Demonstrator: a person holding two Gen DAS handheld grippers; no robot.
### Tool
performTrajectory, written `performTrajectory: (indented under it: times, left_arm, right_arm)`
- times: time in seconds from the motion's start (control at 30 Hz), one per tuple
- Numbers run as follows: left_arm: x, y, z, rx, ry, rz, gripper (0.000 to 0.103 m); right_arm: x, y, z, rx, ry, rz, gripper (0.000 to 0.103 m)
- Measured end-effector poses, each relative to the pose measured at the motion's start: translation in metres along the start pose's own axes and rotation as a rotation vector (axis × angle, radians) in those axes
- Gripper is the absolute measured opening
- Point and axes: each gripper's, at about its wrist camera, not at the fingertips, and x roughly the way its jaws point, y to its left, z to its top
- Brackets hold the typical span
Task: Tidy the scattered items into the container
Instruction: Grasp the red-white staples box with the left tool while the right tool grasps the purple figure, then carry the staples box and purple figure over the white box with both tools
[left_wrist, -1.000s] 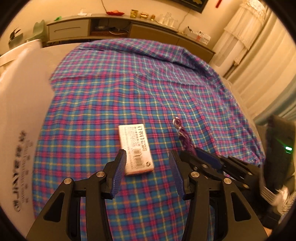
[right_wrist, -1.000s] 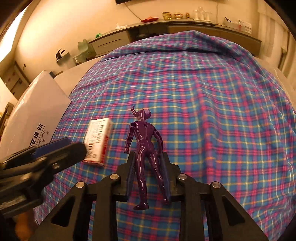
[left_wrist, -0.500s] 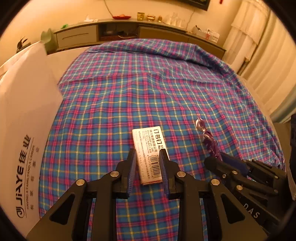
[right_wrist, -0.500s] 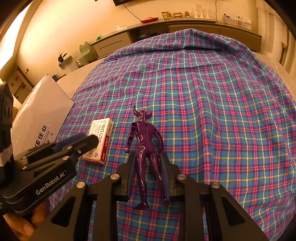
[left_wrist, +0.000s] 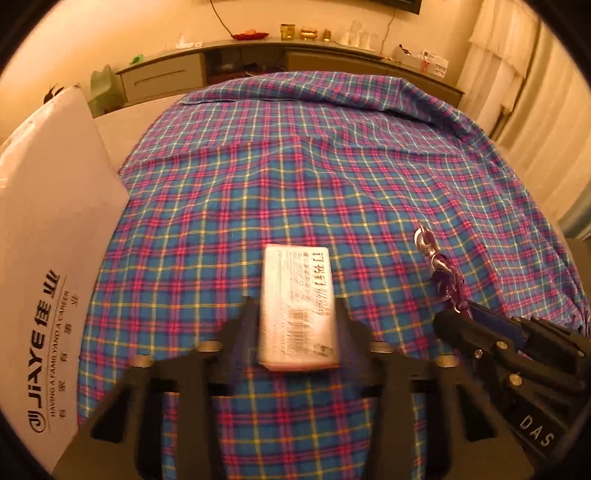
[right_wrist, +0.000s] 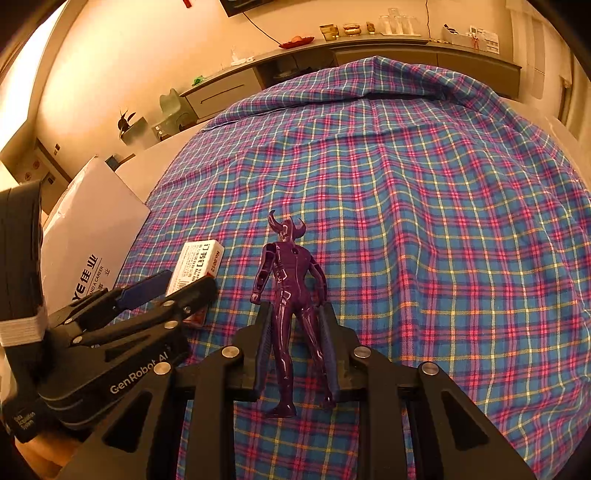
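Purple glossy plastic horned figure (right_wrist: 291, 295) sits clamped at the legs in the right gripper (right_wrist: 295, 343), torso and horns poking out toward 12 o'clock. Grip looks firm.

Left gripper (left_wrist: 297, 332) straddles the small white cardboard staple box with barcode label (left_wrist: 299, 306), which runs lengthways between the jaws. Jaws have just been opening again after a squeeze. Frame is motion-blurred, so I cannot tell whether the pads are pressing on the box or merely flanking it. In the right wrist view the box (right_wrist: 197, 266) appears to rest on the blue-pink plaid bedspread (right_wrist: 424, 240), at 10 o'clock from the figure, close beside it.

Big white cardboard carton with JIAYE print (left_wrist: 48, 258) stands off the bed's edge at 9 o'clock, presumably the container. Its opening is not visible.

Far end, 12 o'clock: low cabinet along the wall (left_wrist: 295, 59) with small ornaments.

Step, as I read it: both items being picked, neither deposited yet. Next move needs the left grip on the box confirmed, then both carried over to the carton and dropped inside.
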Motion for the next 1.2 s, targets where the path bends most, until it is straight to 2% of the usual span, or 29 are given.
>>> performTrajectory:
  times: [0.13,0.27,0.43,0.47,0.5,0.57,0.67,0.7,0.97,1.2]
  left_arm:
    - [-0.007,0.006,-0.003,-0.026,0.017,-0.033,0.039]
    - [-0.025,0.011,-0.01,-0.049,0.001,-0.042,0.039]
    - [-0.042,0.012,-0.02,-0.052,-0.005,-0.053,0.039]
    - [-0.046,0.012,-0.023,-0.054,-0.004,-0.058,0.039]
    - [-0.048,0.012,-0.025,-0.056,-0.005,-0.061,0.039]
    - [-0.052,0.013,-0.029,-0.064,-0.006,-0.073,0.039]
    - [-0.058,0.016,-0.036,-0.071,-0.003,-0.085,0.039]
    - [-0.059,0.017,-0.038,-0.071,0.0,-0.086,0.039]
    - [-0.089,0.028,-0.045,-0.08,-0.04,-0.1,0.039]
    - [-0.114,0.035,-0.061,-0.079,-0.049,-0.111,0.039]
  right_arm:
    - [-0.004,0.001,0.0,0.002,-0.006,0.01,0.025]
    - [-0.012,0.006,0.001,-0.007,-0.019,0.025,0.015]
    - [-0.011,0.004,-0.002,-0.003,-0.006,0.039,0.015]
    - [-0.01,0.003,-0.002,-0.001,-0.004,0.035,0.018]
    - [-0.007,0.003,-0.002,-0.007,0.006,0.045,0.025]
    - [0.001,0.002,-0.002,-0.015,0.022,0.059,0.03]
    - [0.005,0.01,-0.001,-0.068,0.005,0.03,0.029]
    - [0.005,0.011,0.0,-0.076,0.009,0.026,0.025]
    - [-0.012,0.021,-0.01,-0.092,0.0,0.063,0.023]
    - [-0.035,0.04,-0.032,-0.106,-0.007,0.111,0.023]
